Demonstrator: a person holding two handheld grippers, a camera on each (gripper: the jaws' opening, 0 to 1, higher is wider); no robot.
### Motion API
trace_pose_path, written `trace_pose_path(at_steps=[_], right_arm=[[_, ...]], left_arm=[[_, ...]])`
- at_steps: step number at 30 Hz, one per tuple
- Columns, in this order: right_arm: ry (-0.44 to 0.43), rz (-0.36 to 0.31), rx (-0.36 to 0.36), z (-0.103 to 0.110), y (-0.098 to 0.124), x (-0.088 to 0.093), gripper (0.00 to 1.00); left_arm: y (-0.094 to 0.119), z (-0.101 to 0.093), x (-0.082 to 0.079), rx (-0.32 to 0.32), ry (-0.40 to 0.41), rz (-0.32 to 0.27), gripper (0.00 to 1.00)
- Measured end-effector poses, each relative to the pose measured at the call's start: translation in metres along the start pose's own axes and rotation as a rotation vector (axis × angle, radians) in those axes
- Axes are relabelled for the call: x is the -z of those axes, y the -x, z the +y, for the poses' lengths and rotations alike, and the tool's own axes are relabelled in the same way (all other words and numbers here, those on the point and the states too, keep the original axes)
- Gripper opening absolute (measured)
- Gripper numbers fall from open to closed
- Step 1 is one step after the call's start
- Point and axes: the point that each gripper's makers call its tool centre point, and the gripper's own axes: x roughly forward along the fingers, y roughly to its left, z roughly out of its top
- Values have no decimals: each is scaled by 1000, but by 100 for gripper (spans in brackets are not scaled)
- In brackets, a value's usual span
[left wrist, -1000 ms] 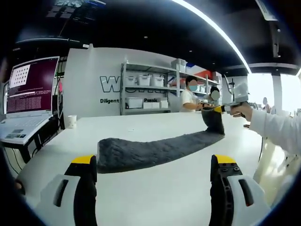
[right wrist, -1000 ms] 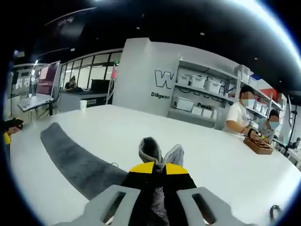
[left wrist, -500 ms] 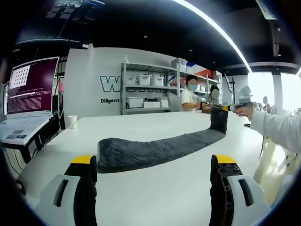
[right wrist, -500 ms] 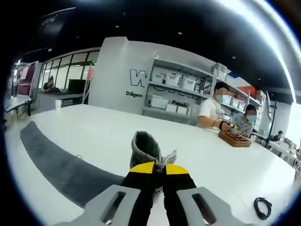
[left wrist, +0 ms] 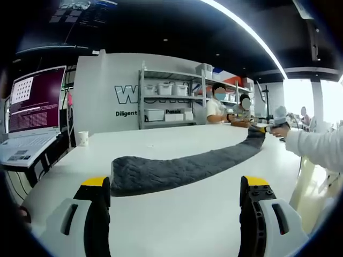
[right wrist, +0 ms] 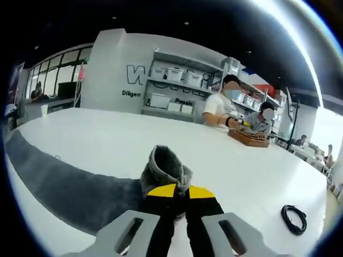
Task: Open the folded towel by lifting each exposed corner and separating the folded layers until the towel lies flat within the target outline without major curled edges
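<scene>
My left gripper [left wrist: 171,187] sits low and idle, jaws spread with nothing between them, just short of the near end of the towel [left wrist: 177,168], which lies as a long grey band across the white table [left wrist: 161,225]. Farther along, my right gripper [right wrist: 174,195] is clamped on the far corner, a tuft bunching above the yellow tips, so the fold can be drawn out lengthwise (no target outline that I can make out). Beyond it a black cable [right wrist: 295,218] lies coiled, and two people sit at a wooden tray [right wrist: 248,138].
</scene>
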Motion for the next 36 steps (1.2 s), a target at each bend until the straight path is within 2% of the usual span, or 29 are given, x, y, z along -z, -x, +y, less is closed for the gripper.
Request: trace_pose_path(at_steps=[6, 9, 13, 18, 20, 24, 26, 30, 36], right_arm=[[-115, 54, 5, -13, -10, 29, 0], [-146, 77, 6, -18, -15, 41, 1], [-155, 90, -8, -20, -18, 53, 1], [-149, 79, -17, -20, -13, 59, 5], [-160, 77, -21, -23, -13, 58, 7], [-145, 45, 17, -37, -3, 52, 21], [-166, 30, 16, -42, 3, 47, 29], [-192, -18, -36, -38, 20, 29, 34], [-140, -90, -148, -16, 51, -3, 48]], left_arm=[[-4, -1, 0, -4, 2, 2, 100], [-7, -2, 3, -4, 1, 12, 100], [-9, -3, 4, -4, -1, 18, 100], [-11, -4, 5, -2, -1, 23, 100], [-12, -5, 5, 0, -3, 25, 100], [-13, -6, 4, 4, 3, 19, 100], [-14, -8, 5, 10, 3, 19, 100], [-14, -9, 6, 19, 2, 23, 100], [-13, -8, 7, 23, 7, 22, 100]])
